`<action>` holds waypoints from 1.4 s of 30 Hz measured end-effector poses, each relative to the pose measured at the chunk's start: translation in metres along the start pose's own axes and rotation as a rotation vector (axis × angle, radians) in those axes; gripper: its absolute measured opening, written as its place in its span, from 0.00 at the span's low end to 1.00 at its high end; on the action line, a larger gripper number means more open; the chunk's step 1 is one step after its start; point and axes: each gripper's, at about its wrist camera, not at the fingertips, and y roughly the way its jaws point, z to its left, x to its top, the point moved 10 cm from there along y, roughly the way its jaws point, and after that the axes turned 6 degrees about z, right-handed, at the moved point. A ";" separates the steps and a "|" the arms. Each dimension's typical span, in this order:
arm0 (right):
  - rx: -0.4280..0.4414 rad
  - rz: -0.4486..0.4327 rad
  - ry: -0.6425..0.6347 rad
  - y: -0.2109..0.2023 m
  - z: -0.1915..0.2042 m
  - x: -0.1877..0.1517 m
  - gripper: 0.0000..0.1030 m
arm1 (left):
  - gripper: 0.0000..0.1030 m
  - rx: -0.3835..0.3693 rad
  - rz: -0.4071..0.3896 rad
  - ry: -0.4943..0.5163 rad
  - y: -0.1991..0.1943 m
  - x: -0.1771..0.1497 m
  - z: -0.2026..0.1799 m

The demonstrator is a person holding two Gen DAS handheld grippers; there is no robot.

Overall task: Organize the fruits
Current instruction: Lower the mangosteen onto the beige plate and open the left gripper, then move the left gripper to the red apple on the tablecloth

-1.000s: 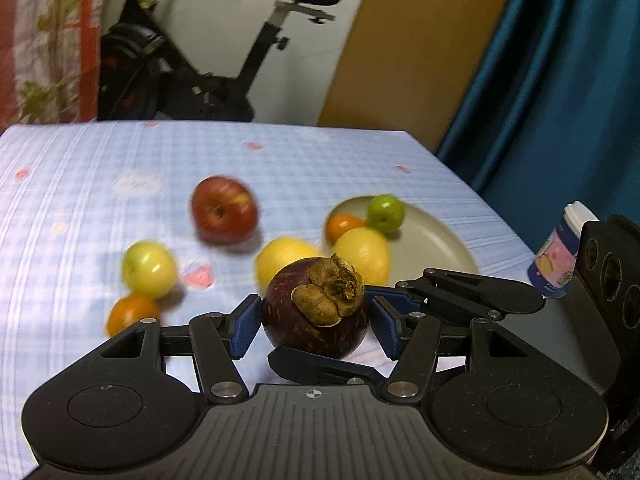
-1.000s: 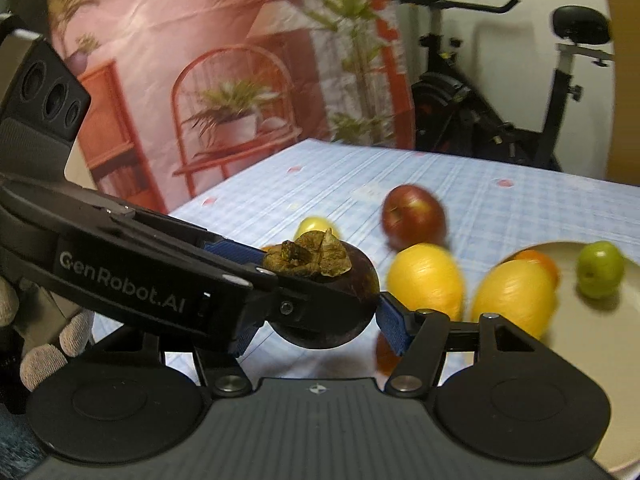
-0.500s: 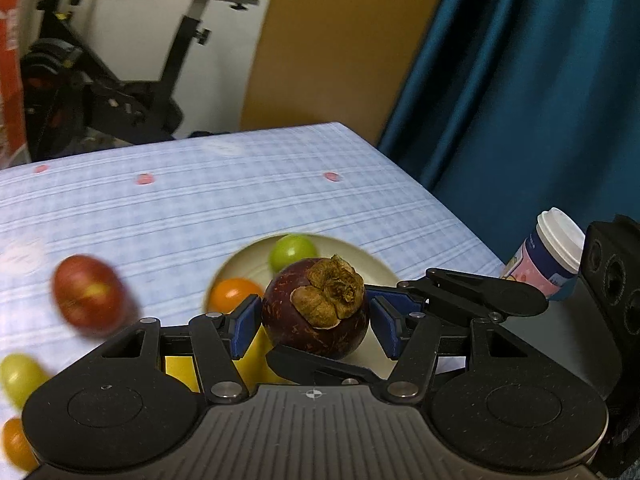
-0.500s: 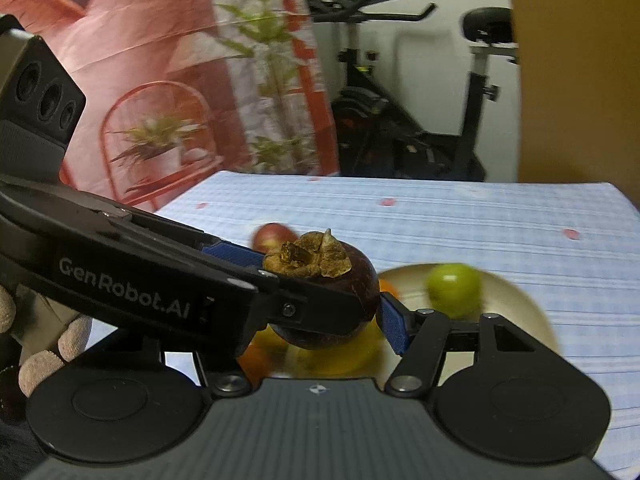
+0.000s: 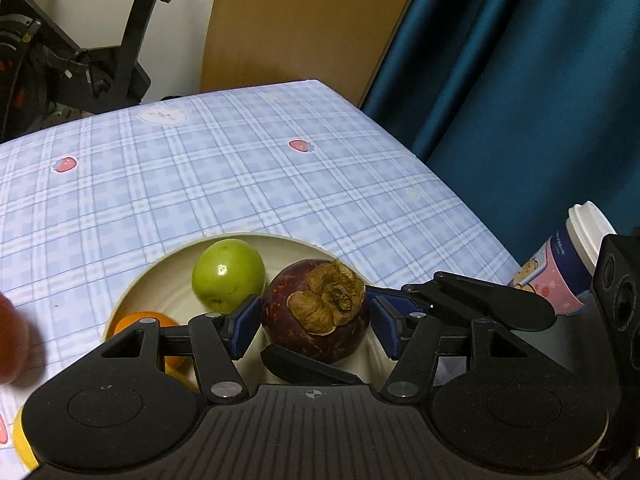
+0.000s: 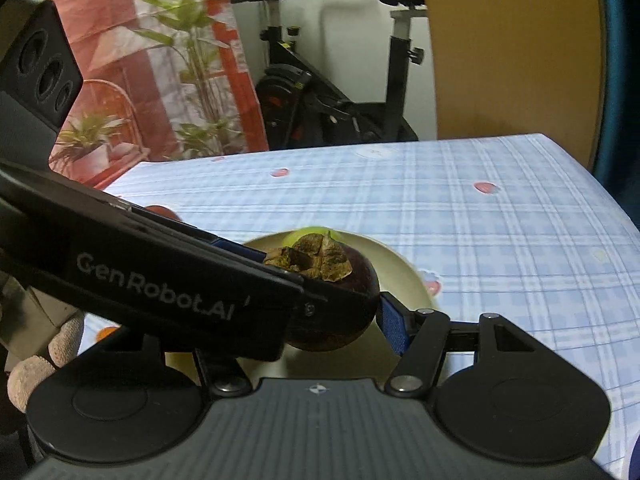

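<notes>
Both hand-held grippers, left (image 5: 314, 326) and right (image 6: 340, 312), are pinching one mangosteen (image 5: 316, 312) over the plate (image 5: 160, 276), so they should be lowering it together into the bare spot beside the green fruit (image 5: 228, 274) before letting go.

orange (image 5: 138, 320): mostly hidden behind left gripper's finger, on the plate (image 5: 168, 276)
red fruit (image 5: 10, 340): blurred, cut by edge, left of plate
green fruit (image 6: 308, 235): blurred, mostly hidden behind mangosteen (image 6: 340, 300)
</notes>
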 end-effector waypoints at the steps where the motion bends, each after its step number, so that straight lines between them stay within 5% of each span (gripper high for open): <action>1: -0.003 0.002 -0.001 0.001 -0.002 0.000 0.63 | 0.61 0.000 0.002 -0.001 0.002 0.000 0.000; 20: -0.047 0.031 0.003 0.015 -0.008 0.002 0.63 | 0.59 -0.017 -0.053 -0.034 -0.019 0.008 0.011; 28: -0.061 0.023 0.009 0.006 -0.007 0.004 0.65 | 0.60 -0.008 -0.113 -0.057 -0.057 0.012 0.027; 42: -0.039 -0.079 0.044 -0.026 0.015 0.030 0.69 | 0.60 0.162 -0.234 -0.180 -0.157 -0.012 0.124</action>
